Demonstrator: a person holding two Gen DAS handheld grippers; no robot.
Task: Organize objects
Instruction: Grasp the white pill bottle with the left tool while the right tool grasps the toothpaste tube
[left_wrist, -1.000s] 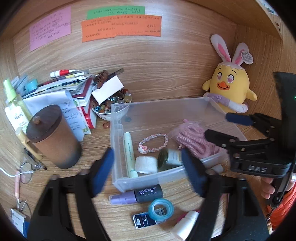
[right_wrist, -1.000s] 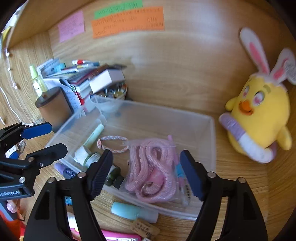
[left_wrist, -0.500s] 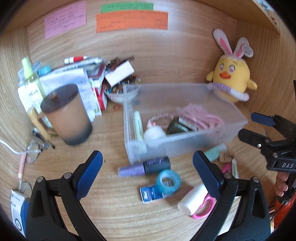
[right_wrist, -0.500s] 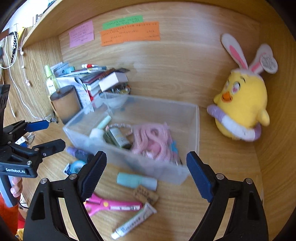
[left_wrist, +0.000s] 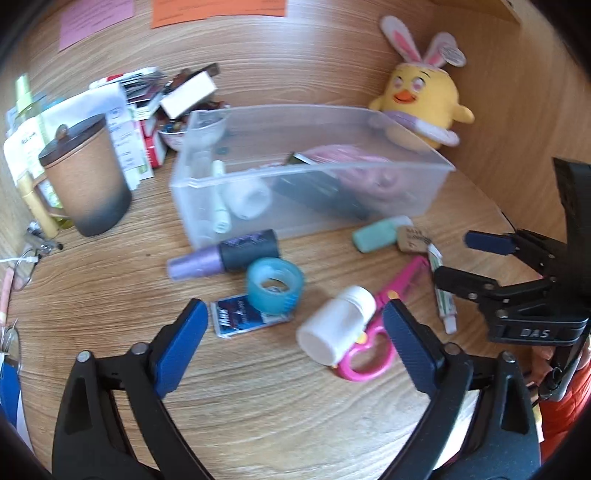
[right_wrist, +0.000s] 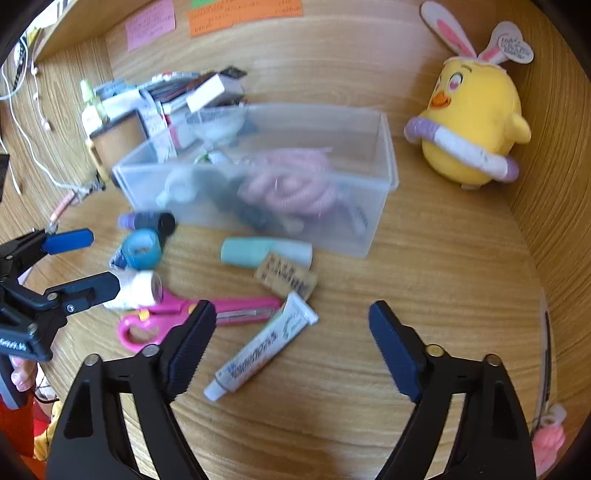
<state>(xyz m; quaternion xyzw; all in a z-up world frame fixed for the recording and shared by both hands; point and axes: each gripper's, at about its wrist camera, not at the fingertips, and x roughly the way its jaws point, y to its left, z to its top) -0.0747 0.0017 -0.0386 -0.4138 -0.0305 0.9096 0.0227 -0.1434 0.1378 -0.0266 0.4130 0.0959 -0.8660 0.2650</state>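
Left wrist: clear bin (left_wrist: 207, 177) part-filled; loose items on desk (left_wrist: 258, 406).

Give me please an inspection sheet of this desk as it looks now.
Surface: wooden desk.
Job's things: clear bin part filled; pink scissors, white bottle, tube, tape roll lie outside.
Clutter: lidded cup, paper stack.
Grippers: left hand-held gripper and right hand-held gripper closing, nothing between the jaws.
Cables: white cable at left.
Surroundings: yellow plush chick, sticky notes.
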